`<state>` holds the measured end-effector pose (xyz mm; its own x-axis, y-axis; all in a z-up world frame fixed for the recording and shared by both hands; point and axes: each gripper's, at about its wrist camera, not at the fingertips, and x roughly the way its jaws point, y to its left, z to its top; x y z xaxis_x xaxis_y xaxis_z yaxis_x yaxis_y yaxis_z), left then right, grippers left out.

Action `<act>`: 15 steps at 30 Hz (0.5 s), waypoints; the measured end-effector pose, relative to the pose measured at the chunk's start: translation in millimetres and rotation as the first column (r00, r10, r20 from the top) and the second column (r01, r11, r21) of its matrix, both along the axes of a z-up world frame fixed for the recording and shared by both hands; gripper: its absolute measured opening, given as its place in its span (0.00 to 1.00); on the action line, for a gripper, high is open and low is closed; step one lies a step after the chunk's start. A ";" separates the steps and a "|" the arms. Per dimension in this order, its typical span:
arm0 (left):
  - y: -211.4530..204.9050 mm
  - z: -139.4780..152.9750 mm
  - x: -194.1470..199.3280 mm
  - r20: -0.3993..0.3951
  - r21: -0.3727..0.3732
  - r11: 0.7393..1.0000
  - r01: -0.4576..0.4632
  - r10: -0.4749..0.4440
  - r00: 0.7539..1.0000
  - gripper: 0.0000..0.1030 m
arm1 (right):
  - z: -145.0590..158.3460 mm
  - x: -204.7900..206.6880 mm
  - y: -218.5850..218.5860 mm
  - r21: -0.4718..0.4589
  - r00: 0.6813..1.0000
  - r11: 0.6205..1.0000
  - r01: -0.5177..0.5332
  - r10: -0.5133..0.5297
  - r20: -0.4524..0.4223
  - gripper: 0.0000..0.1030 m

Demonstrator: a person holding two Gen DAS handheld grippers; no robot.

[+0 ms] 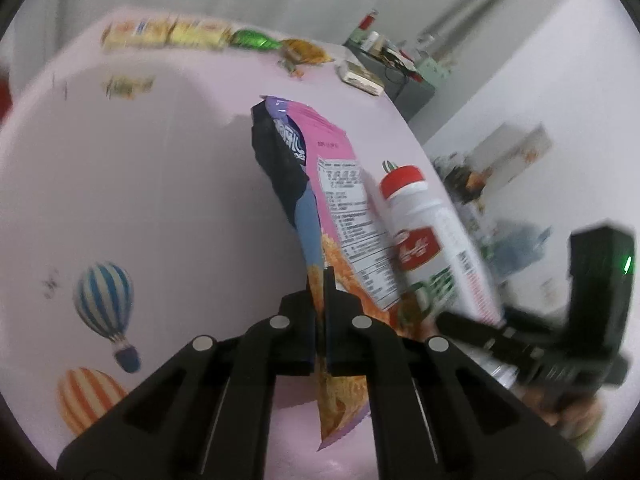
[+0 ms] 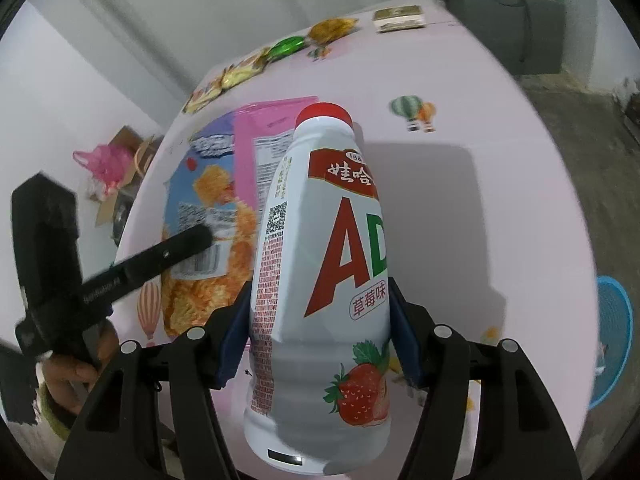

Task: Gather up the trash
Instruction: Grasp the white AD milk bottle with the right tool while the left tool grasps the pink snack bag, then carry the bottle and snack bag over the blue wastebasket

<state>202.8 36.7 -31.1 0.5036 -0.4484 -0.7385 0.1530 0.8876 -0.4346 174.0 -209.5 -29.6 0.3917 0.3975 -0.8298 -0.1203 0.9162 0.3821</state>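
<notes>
Left gripper [image 1: 320,280] clamped tight on pink-and-blue foil snack bag [image 1: 320,184], bag running to 12 o'clock above pink table [image 1: 140,180]. Right gripper [image 2: 320,300] grips white red-capped plastic bottle [image 2: 320,280], jaws wide around its body.

Brightness: we see even, soft indoor light in both views, with a cool pink-grey cast.
Shadows: we find a broad, soft-edged shadow on the desk [image 2: 500,100] to the right of the milk drink bottle [image 2: 320,280], and another on the left of the snack bag [image 1: 320,208] in the left wrist view.
Glare: we note only a faint sheen on the bottle's white plastic.
Blur: we see motion smear across the left wrist view, worst on the far wrappers [image 1: 164,32] and the right gripper [image 1: 472,324].
Sharpness: the bottle's label reads crisp.
Distortion: we see the desk edges bowing and dark vignette corners.
</notes>
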 end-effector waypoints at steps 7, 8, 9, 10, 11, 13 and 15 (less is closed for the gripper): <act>-22.9 23.1 -17.1 0.090 0.190 0.980 0.065 -0.083 0.992 0.00 | -8.5 -5.7 -28.5 -0.013 0.997 0.997 0.071 -0.072 -0.038 0.60; -25.1 24.9 -17.8 0.097 0.203 0.977 0.068 -0.089 0.991 0.00 | -8.9 -5.3 -30.4 -0.008 0.996 0.997 0.074 -0.074 -0.043 0.60; -26.4 26.6 -19.1 0.103 0.211 0.975 0.069 -0.093 0.990 0.00 | -9.5 -4.7 -32.5 -0.003 0.996 0.997 0.078 -0.079 -0.048 0.60; -27.8 29.1 -20.9 0.111 0.219 0.973 0.071 -0.097 0.989 0.00 | -9.6 -4.2 -34.3 0.001 0.995 0.997 0.082 -0.082 -0.052 0.61; -28.3 30.6 -23.3 0.114 0.222 0.972 0.071 -0.099 0.989 0.00 | -10.2 -3.1 -36.0 0.006 0.995 0.996 0.089 -0.088 -0.056 0.61; -31.0 33.4 -27.9 0.125 0.235 0.969 0.073 -0.104 0.987 0.00 | -11.4 1.1 -36.7 0.010 0.993 0.995 0.097 -0.097 -0.063 0.66; -32.6 35.6 -32.2 0.132 0.244 0.967 0.074 -0.109 0.985 0.00 | -14.0 4.3 -37.0 0.028 0.993 0.995 0.097 -0.095 -0.073 0.66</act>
<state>170.6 4.1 4.5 0.5767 -0.3178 -0.7526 0.2838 0.9418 -0.1803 178.3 -246.5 -43.6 0.3698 0.3870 -0.8447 -0.0038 0.9098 0.4151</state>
